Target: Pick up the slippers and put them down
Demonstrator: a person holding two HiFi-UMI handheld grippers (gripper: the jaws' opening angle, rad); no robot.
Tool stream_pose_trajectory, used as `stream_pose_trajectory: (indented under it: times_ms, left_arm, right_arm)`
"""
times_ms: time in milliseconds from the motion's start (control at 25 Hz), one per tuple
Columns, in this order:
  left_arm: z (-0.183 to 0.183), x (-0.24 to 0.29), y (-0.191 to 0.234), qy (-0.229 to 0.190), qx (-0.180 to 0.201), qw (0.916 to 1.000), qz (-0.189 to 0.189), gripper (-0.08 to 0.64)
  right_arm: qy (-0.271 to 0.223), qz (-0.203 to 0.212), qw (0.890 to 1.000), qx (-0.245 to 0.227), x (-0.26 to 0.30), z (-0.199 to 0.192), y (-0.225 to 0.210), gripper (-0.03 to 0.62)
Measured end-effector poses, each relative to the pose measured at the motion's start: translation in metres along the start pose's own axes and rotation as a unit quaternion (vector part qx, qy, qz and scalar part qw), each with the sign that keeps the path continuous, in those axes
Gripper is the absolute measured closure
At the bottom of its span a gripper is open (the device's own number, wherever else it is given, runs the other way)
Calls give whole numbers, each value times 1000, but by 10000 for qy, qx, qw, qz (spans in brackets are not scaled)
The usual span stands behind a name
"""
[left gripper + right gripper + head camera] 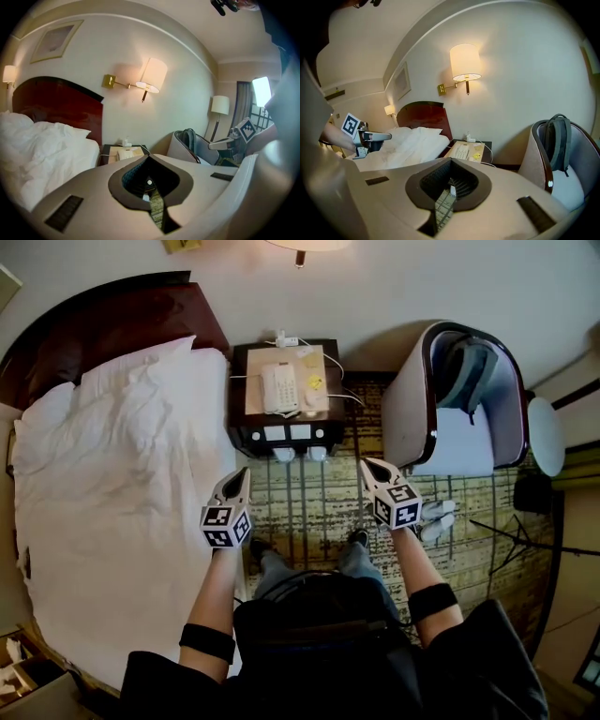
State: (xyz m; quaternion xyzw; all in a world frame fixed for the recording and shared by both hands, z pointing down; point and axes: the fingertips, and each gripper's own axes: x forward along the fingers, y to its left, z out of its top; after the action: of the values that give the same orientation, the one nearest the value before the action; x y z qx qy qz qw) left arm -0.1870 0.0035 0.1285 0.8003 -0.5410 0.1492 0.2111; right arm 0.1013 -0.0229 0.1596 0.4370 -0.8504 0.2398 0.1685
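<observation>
A pair of pale slippers (437, 518) lies on the patterned carpet beside the armchair, just right of my right hand. Two more white shapes (300, 454) stand at the foot of the nightstand; I cannot tell what they are. My left gripper (241, 474) is held up over the carpet by the bed's edge, jaws shut and empty. My right gripper (368, 466) is level with it, also shut with nothing in it. In the left gripper view, the jaws (150, 161) meet tip to tip, and the right gripper view shows the same (451, 164). Each gripper view shows the other gripper (234, 138) (370, 137).
A bed with white bedding (112, 502) fills the left. A dark nightstand (242, 381) carries a phone (278, 387) and cables. A grey armchair (403, 399) holds a backpack (466, 371) on the right. A round side table (546, 435) and a tripod (520, 545) stand farther right.
</observation>
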Motion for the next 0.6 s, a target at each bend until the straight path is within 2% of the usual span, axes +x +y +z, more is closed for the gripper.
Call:
stream_pose_trajectory:
  times_ms: [360,600]
  left_arm:
    - [20,-10,-17,-174,158,9996,-151,557]
    - [15,-21,-21,-130,210,9995,-185,557]
  right_arm:
    - [-197,-77,9998,29,-17,22,-5,592]
    - [-251,-112,9996,59,-23,19,2,592]
